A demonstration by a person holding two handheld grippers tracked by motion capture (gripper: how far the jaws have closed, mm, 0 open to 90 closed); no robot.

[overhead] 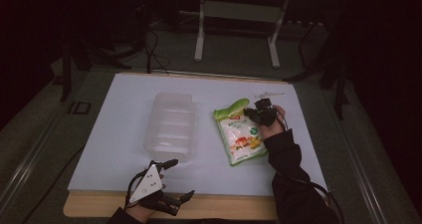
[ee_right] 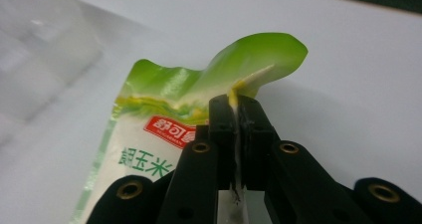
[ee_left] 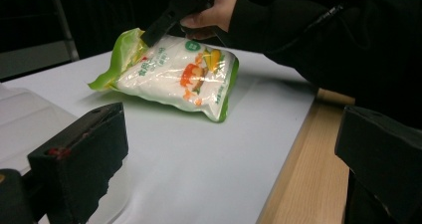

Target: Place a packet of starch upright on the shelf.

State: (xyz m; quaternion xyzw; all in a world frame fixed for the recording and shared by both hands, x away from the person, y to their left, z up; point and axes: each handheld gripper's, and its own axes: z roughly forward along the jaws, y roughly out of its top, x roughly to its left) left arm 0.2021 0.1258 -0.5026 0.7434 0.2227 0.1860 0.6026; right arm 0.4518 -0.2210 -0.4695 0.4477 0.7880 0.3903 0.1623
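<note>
Right gripper (ee_right: 238, 115) pinched tight on the green top edge of the snack bag (overhead: 241, 132), which lies on the white table sheet (overhead: 124, 94). Left gripper (overhead: 174, 179) wide open, empty, near the clear plastic container (overhead: 170, 124). Judgement: lift slowly, keep the pinch firm; thin film may slip.

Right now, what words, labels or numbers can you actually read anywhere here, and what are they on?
"ID": pale floor marking, left of the table.
"玉米": green characters on the bag, upside down in the right gripper view; probable reading.
Red label on the bag: white characters, too blurred.
Round green sign on the bag: too small.
No readable numbers.
</note>
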